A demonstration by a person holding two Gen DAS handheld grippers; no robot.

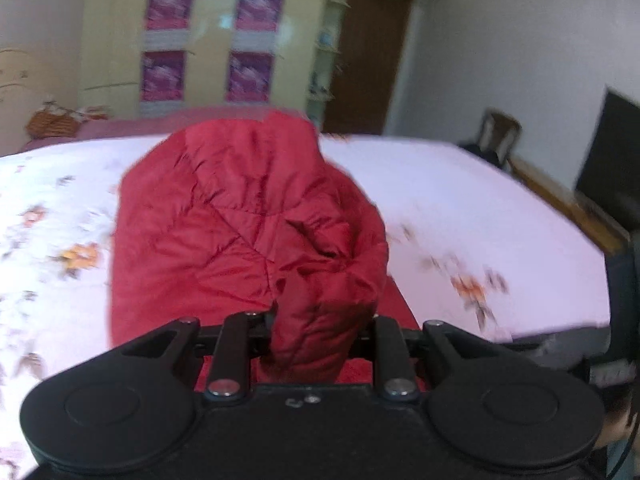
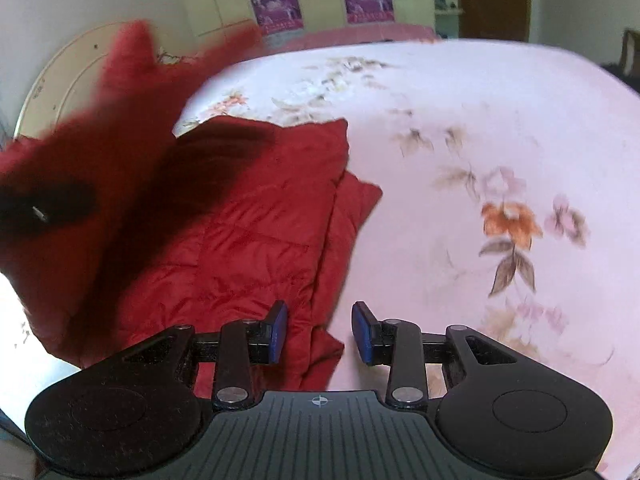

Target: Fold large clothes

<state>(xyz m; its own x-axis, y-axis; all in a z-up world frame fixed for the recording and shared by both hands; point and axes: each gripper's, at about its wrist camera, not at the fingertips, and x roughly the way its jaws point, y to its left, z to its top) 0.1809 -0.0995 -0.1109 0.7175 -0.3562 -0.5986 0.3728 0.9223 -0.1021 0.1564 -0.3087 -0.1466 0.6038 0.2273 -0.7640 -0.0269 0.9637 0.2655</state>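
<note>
**Red jacket lifted over the bed**

Over the floral bedsheet [image 1: 460,200], the left tool [image 1: 324,332] is clamped on a bunched fold of the red quilted jacket [image 1: 240,220], blocking its view of the wardrobe [image 1: 208,40]. Rightward, the right tool [image 2: 320,332] stands apart and empty beside the jacket's flat edge.
</note>
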